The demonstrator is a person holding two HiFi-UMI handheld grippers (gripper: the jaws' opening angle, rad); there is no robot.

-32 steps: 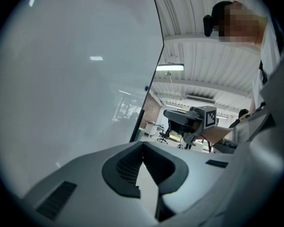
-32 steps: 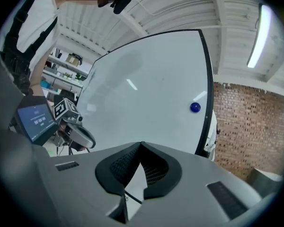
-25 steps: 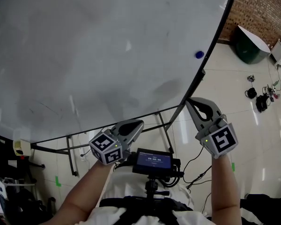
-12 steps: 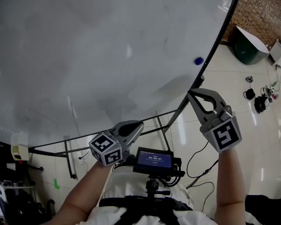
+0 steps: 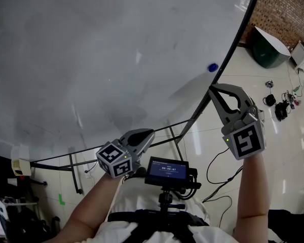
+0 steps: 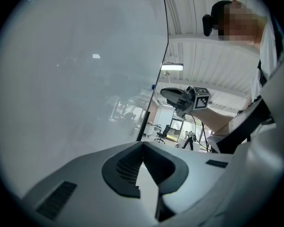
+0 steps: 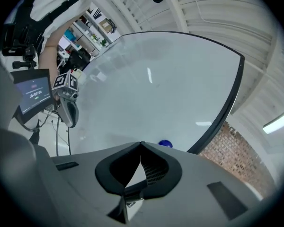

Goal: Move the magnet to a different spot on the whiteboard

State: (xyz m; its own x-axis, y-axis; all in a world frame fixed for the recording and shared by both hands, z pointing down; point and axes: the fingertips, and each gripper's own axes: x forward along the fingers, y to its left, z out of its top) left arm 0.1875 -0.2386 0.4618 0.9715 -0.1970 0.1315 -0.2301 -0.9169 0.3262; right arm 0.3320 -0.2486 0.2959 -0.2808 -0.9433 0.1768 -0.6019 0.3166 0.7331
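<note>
My right gripper (image 5: 213, 89) has its jaws together, empty, near the blue magnet (image 5: 212, 67) at the whiteboard's (image 5: 116, 59) right edge. My left gripper (image 5: 150, 133) is also closed and empty, by the bottom edge. The print on the small screen (image 5: 166, 170) is too small to read.

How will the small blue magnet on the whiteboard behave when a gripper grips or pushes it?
The magnet looks small and rounded, so a grip may slip off it. It clings to the standing whiteboard, so a push would probably slide it, not drop it.
</note>
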